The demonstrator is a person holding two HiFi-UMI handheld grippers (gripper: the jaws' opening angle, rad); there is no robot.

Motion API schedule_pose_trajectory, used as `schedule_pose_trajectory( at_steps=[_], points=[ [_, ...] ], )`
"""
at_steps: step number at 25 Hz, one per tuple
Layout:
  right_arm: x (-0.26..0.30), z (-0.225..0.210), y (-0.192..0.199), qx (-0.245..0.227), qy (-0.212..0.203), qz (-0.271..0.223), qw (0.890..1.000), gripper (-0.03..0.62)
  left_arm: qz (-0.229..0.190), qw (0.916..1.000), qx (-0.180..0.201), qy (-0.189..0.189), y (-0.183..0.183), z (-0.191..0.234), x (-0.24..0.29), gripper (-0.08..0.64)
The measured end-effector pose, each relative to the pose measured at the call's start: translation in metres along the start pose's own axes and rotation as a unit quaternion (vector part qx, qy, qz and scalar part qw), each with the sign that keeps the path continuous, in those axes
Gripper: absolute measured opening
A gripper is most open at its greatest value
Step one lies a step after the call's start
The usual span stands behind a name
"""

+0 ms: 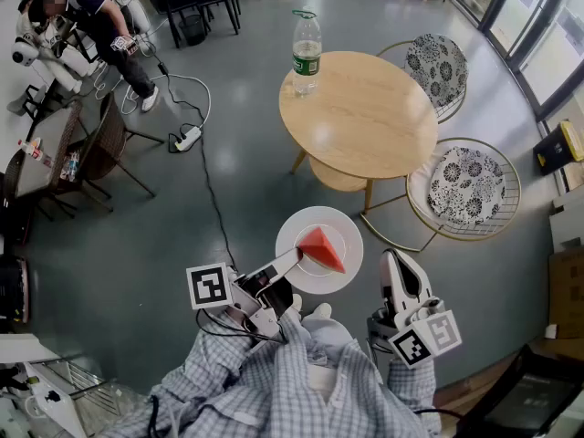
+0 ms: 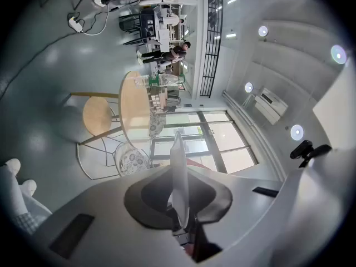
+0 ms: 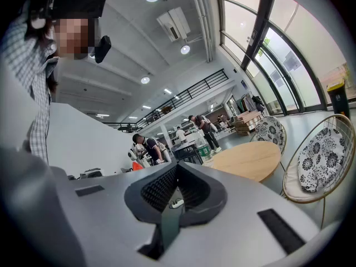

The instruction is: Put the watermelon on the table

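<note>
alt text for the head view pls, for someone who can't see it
Seen from above, the left gripper holds a white plate by its rim, with a red watermelon wedge on it. The right gripper is shut and empty beside it; ahead stands a round wooden table with a water bottle at its far edge.

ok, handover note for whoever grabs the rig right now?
Left gripper: shut on the rim of the white plate, which is in the air, short of the table.
Right gripper: shut, empty, beside the plate.
Watermelon slice: lying on the plate.
Round wooden table: ahead, with a water bottle near its far-left edge.
Done: plate and slice are lifted.
Left: carry the plate over the tabletop, set it down away from the bottle, and release.
</note>
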State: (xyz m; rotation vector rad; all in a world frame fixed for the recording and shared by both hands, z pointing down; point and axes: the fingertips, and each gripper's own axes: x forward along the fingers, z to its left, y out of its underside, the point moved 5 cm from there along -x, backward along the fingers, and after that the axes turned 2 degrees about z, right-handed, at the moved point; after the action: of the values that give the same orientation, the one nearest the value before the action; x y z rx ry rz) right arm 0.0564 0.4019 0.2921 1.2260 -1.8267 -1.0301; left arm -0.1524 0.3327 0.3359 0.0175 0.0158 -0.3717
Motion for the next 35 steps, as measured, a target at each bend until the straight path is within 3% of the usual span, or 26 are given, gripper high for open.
schedule_pose_trajectory(
  at_steps=[11, 19, 22, 24, 35],
  points=[
    [0.001, 0.001, 0.002, 0.015, 0.013, 0.010, 1.000, 0.009, 0.001, 1.0000, -0.004, 0.004, -0.002, -0.002, 0.000, 0.037],
    [0.014, 0.003, 0.017, 0.128, 0.000, 0.050, 0.991, 0.012, 0.004, 0.9999, -0.004, 0.010, -0.007, -0.001, 0.000, 0.037],
    [0.019, 0.008, 0.025, 0.164, -0.010, 0.062, 0.985, 0.091, 0.006, 0.9999, -0.006, 0.012, -0.009, -0.001, -0.001, 0.037],
    [0.023, 0.009, 0.028, 0.184, -0.016, 0.069, 0.980, 0.109, 0.008, 0.9999, -0.007, 0.014, -0.011, -0.001, 0.000, 0.037],
    [0.037, 0.021, 0.038, 0.176, -0.026, 0.076, 0.981, 0.095, 0.024, 0.9995, -0.007, 0.018, -0.022, 0.001, -0.001, 0.037]
  ],
)
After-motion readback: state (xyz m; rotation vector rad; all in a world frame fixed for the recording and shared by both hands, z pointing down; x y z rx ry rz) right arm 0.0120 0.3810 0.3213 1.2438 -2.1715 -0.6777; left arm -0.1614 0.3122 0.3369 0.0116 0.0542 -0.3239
